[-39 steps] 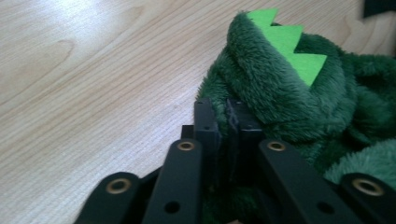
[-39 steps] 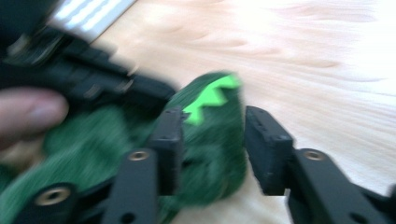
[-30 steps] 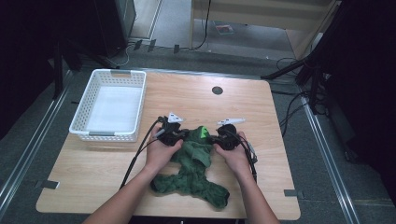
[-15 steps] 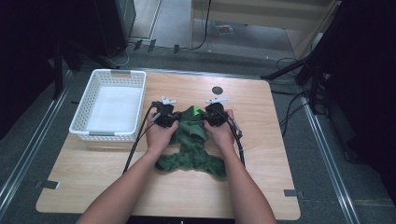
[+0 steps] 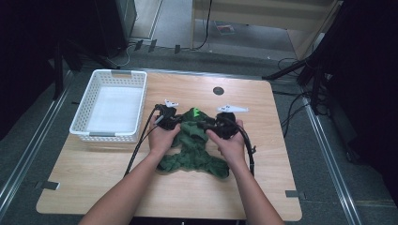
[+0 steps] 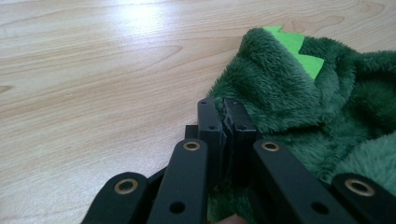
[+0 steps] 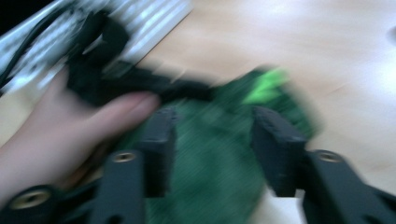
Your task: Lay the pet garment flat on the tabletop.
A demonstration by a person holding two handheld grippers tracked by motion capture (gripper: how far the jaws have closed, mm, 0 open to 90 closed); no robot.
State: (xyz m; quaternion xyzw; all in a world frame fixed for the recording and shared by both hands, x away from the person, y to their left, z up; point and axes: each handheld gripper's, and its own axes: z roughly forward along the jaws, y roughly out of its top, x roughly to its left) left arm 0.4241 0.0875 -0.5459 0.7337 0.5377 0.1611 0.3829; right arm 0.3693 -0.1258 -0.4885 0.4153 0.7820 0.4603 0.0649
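A dark green fleece garment point(image 5: 193, 151) with a bright green spiked trim point(image 5: 196, 112) lies crumpled in the middle of the wooden table point(image 5: 94, 187). My left gripper point(image 5: 170, 120) rests at the garment's upper left edge. In the left gripper view its jaws point(image 6: 226, 122) are pressed together on the garment's point(image 6: 289, 88) edge, with fleece under them. My right gripper point(image 5: 214, 125) is at the garment's upper right. In the blurred right gripper view it point(image 7: 215, 122) stands open, jaws wide apart over the green fleece point(image 7: 210, 168), and faces the left hand point(image 7: 70, 126).
A white slatted basket point(image 5: 112, 104) stands at the table's left, close to the left gripper, with nothing in it. A dark round hole point(image 5: 218, 90) sits in the tabletop behind the garment. Black cables point(image 5: 141, 145) trail back from both grippers.
Both hands pushed the garment farther from the person, then drew back slightly. The right gripper is moving, its view blurred, and has turned toward the left hand.
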